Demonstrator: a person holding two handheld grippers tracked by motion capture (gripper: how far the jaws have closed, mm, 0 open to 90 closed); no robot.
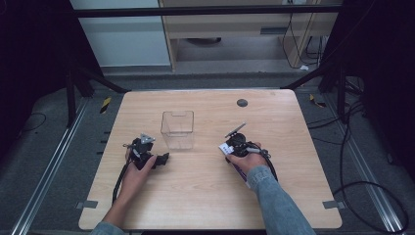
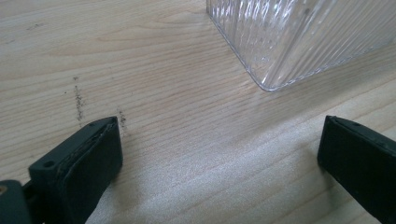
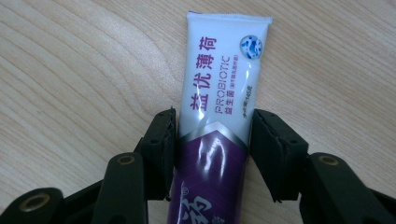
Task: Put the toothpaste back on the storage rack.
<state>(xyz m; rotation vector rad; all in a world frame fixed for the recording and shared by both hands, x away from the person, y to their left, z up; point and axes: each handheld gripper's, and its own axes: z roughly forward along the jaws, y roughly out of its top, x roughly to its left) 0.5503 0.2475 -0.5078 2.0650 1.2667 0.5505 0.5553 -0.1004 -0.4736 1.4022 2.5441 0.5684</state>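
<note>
the right hand-held gripper (image 3: pixel 212 154) straddles the tube (image 3: pixel 219 93) lying flat near the counter's (image 1: pixel 205 196) right edge, pads touching its sides, likely to lift it. the left hand-held gripper (image 2: pixel 219 158) waits spread apart beside the clear bin (image 1: pixel 177 129).

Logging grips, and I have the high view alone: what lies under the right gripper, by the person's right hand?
Observer: A white and purple plastic toothpaste tube, flat on the wooden table, between the jaws of the right gripper.
Operator: Is it gripped?
Observer: Both pads sit against its long edges; no squeeze shows.
Operator: And the left gripper?
Observer: The left gripper is open over bare wood, with a corner of the clear ribbed plastic box just ahead.
</note>
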